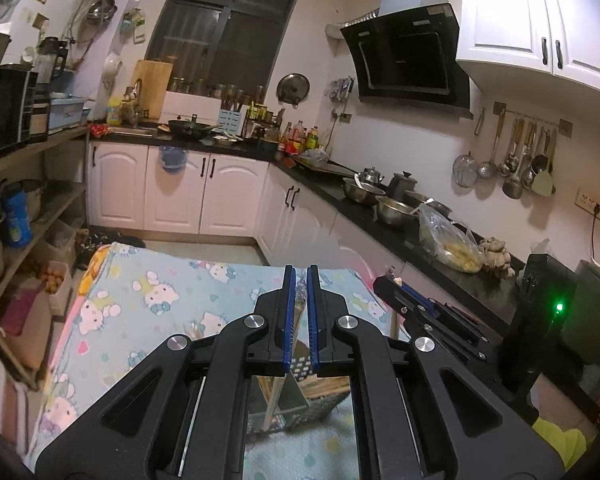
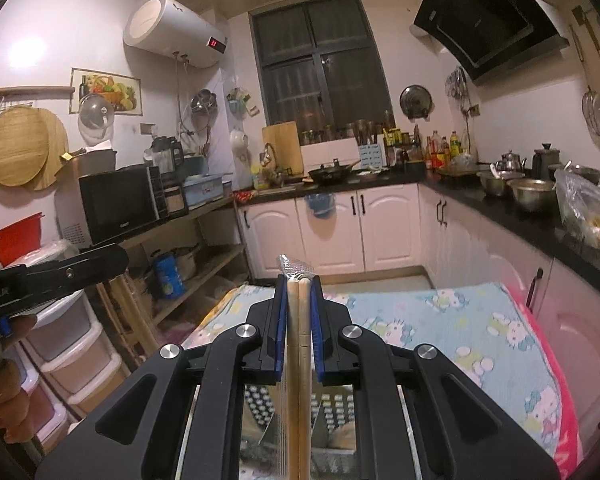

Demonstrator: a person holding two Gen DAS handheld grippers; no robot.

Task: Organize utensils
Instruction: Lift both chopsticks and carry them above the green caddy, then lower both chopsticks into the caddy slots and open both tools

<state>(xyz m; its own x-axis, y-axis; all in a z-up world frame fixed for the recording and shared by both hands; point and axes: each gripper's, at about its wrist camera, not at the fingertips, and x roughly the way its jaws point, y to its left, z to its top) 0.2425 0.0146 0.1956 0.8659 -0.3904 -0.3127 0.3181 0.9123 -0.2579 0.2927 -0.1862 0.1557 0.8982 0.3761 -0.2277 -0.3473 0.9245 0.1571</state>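
My right gripper (image 2: 299, 280) is shut on a pair of wooden chopsticks in a clear plastic wrapper (image 2: 299, 320); the wrapper end (image 2: 296, 268) sticks out past the fingertips. My left gripper (image 1: 301, 272) is nearly closed on a thin clear-wrapped utensil (image 1: 299, 308) between its blue pads. Both grippers are held above a table covered with a Hello Kitty cloth (image 1: 148, 292), which also shows in the right wrist view (image 2: 440, 320). A patterned utensil holder with compartments (image 1: 296, 396) lies under the left gripper and shows below the right gripper (image 2: 260, 412). The right gripper (image 1: 396, 292) appears in the left wrist view.
A black counter (image 1: 380, 216) with metal bowls (image 1: 392, 208) and a plastic bag (image 1: 448, 244) runs along the right. Open shelves with a microwave (image 2: 120, 200) stand on the left. Plastic drawers (image 2: 76, 360) sit beside the table. Ladles hang on the right wall (image 1: 512, 160).
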